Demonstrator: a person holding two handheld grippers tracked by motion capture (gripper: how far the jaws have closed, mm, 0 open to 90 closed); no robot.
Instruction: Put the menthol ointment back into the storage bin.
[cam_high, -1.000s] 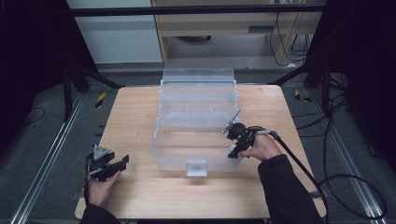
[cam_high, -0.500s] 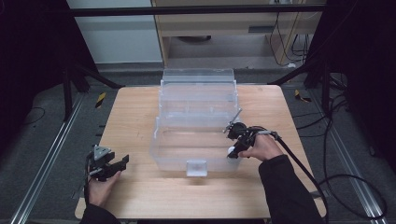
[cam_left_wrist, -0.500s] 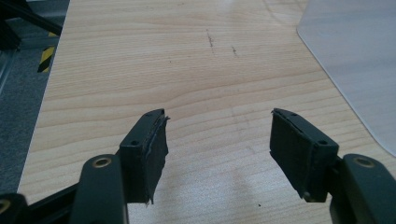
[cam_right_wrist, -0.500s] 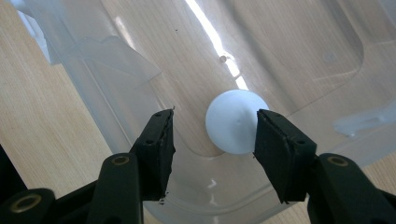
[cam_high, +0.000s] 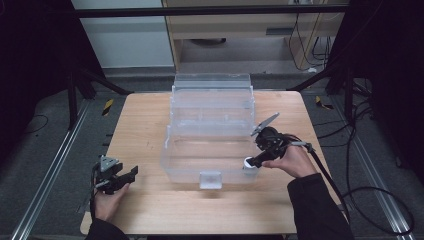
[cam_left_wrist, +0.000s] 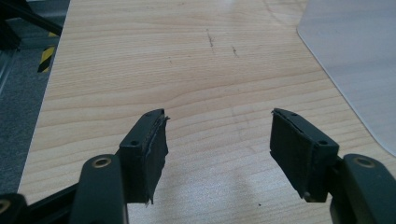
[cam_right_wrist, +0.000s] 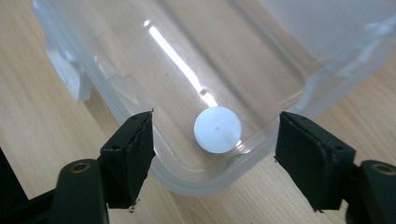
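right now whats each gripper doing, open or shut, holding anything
Left gripper: open, holding nothing, over bare table.
Right gripper: open, holding nothing, over the clear box corner where a white disc lies.

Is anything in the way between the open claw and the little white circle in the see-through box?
Nothing visible. The right gripper hangs open above the clear box's corner, and the white disc lies on the box floor between its jaws, uncovered.

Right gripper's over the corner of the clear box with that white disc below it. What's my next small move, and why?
Probably lift the right gripper clear. Its jaws stand wide open and the white disc lies apart from them on the floor of the clear box, near its corner, so it looks released.
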